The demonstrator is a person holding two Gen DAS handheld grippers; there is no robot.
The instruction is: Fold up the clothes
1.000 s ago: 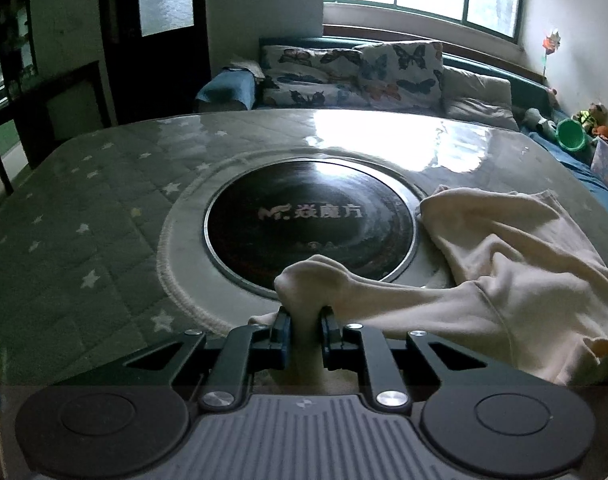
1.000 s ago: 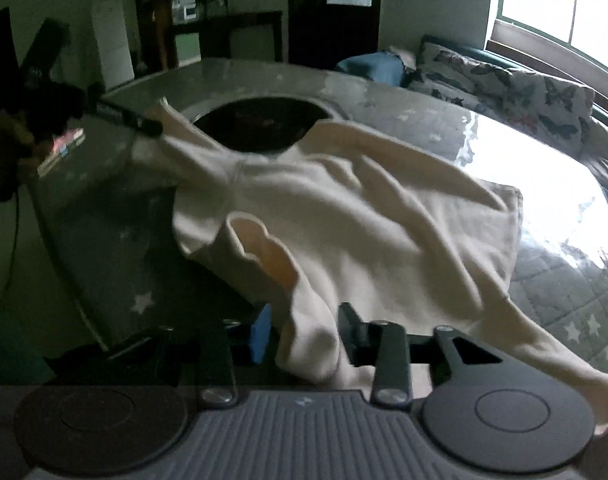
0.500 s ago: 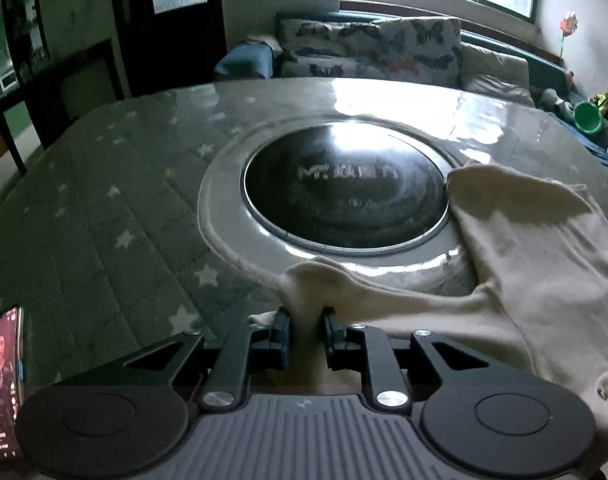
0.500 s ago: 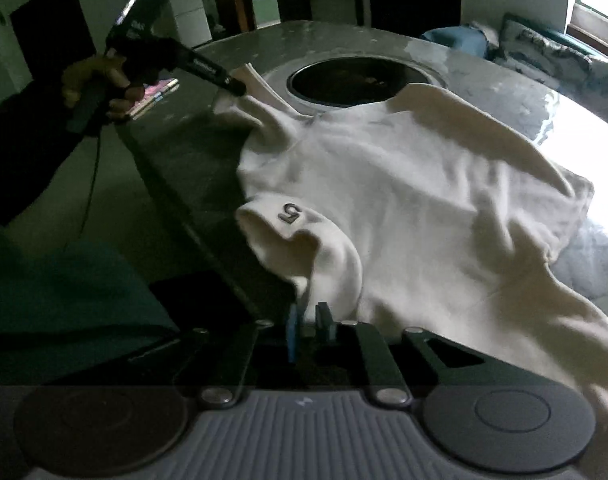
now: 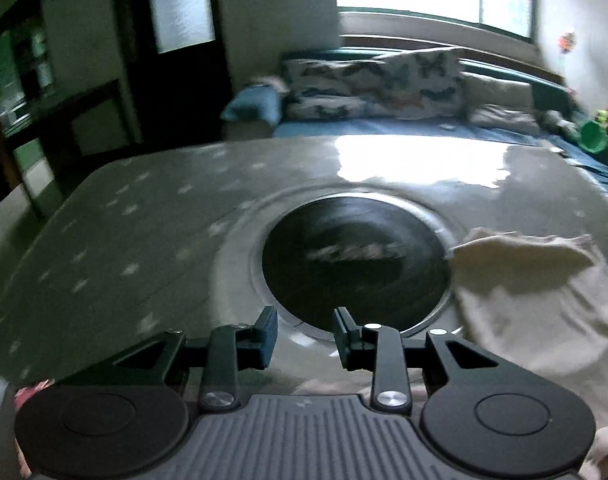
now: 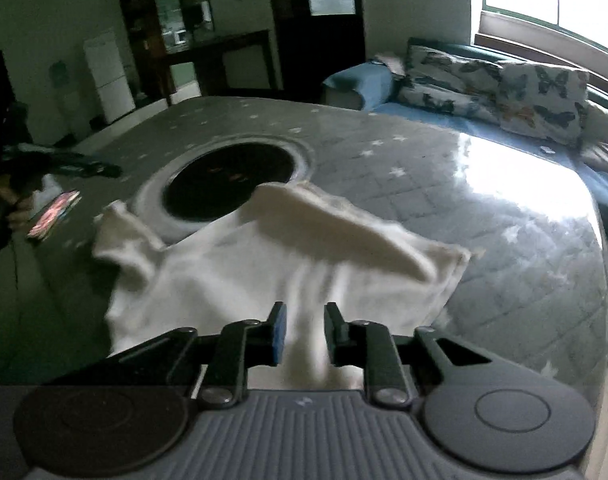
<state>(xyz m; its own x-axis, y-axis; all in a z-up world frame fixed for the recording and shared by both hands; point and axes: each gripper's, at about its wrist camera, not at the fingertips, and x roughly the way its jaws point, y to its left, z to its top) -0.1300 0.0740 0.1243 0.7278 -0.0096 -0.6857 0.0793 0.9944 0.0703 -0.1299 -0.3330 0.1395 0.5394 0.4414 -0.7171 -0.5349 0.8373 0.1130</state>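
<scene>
Motion blur softens the left wrist view, where the left gripper (image 5: 306,330) hangs over the near rim of the dark round plate (image 5: 356,260) set into the tabletop (image 5: 143,220). Its jaws are opening, a narrow gap with nothing between them. The cream garment (image 5: 536,280) lies to the right of the plate, one edge lapping the rim, probably laid there for a fold.

From the right wrist view, the right gripper (image 6: 304,330) hovers above the garment's (image 6: 263,272) near edge, jaws opening, apart by a little; cloth shows through the gap below, but the pads do not seem to press it. The garment spreads on the near side of the plate (image 6: 227,180), a fold raised across its middle, one corner reaching left of the plate toward a phone (image 6: 53,214). Further left, a hand (image 6: 13,200) carries the other gripper.
</scene>
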